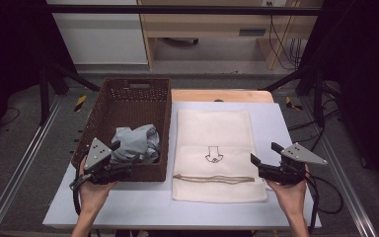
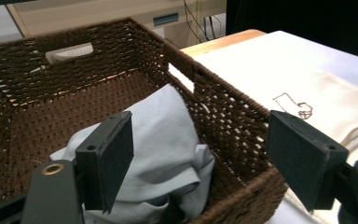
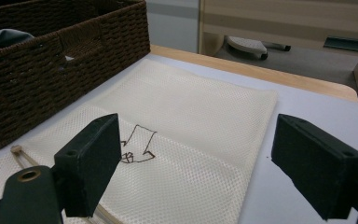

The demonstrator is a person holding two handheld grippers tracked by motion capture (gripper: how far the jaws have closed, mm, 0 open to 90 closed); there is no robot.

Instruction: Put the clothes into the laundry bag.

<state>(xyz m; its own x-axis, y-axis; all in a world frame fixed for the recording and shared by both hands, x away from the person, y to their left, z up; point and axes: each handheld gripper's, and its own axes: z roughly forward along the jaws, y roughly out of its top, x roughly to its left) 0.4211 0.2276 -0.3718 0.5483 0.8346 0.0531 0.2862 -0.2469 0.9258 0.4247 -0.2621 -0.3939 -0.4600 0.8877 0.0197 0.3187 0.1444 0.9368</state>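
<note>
Left gripper point(image 1: 116, 159): jaws standing wide apart, gripping nothing, hovering at the near rim of the wicker basket point(image 1: 128, 90), probably lining up on the grey cloth point(image 1: 137, 143) lying crumpled inside. Right gripper point(image 1: 266, 159): jaws likewise spread and empty, waiting at the right edge of the cream mesh bag point(image 1: 217, 129), which is lying flat on the white table point(image 1: 128, 205), drawstring end point(image 1: 214, 177) nearest the person.
</note>
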